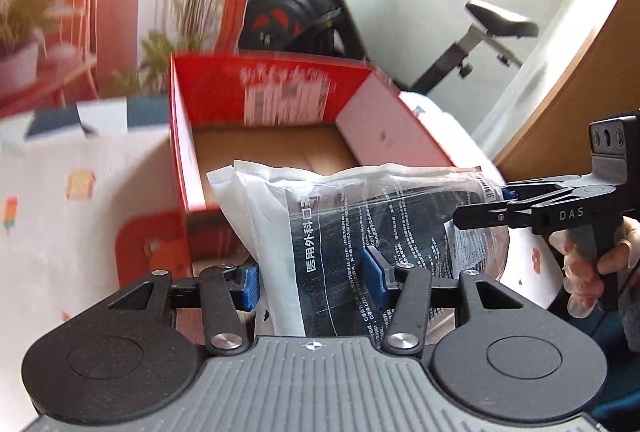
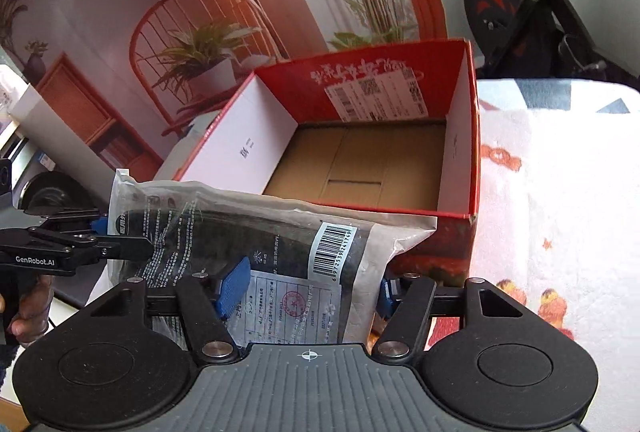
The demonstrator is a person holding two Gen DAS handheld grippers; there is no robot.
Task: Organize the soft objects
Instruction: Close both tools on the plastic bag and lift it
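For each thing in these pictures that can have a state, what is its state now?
Mask packet: sealed, lifted, held at both ends in front of the box.
Red box: open on top, nothing inside.
Left gripper: shut on the mask packet.
Right gripper: shut on the mask packet.

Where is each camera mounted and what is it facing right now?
Left wrist: rides the left hand-held gripper, looking down at the mask pack and red box; the right hand-held gripper and a hand show.
Right wrist: rides the right hand-held gripper, facing the same pack and box; the left hand-held gripper shows at left.
Shared: pack, box, exercise bike.
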